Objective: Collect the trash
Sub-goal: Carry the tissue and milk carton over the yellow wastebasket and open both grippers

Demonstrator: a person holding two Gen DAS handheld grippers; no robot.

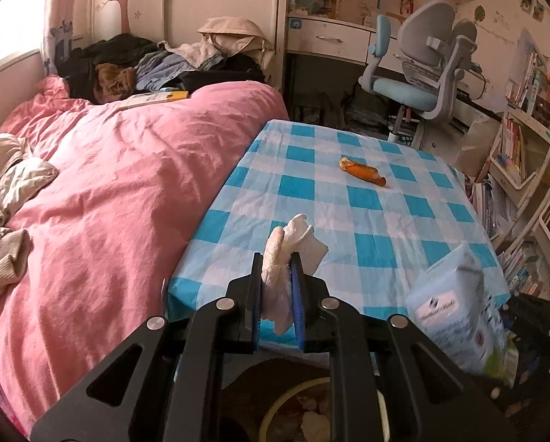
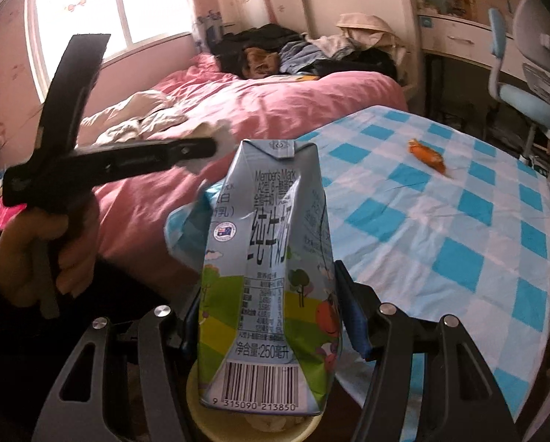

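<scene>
Table: checkered cloth, orange wrapper left.
Left gripper: clenched on tissue.
Right gripper: grasping milk carton.
Risk: carton might miss the bin (it's bulky).

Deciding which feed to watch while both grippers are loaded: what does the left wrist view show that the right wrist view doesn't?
Only the left wrist view: the crumpled tissue pinched in the left gripper, and the bookshelves at right.

Only the right wrist view: the milk carton's printed face and barcode, clamped in the right gripper, plus the hand holding the left tool.

Both: the orange wrapper lying on the checked tablecloth, the pink bed, and the bin below.
</scene>
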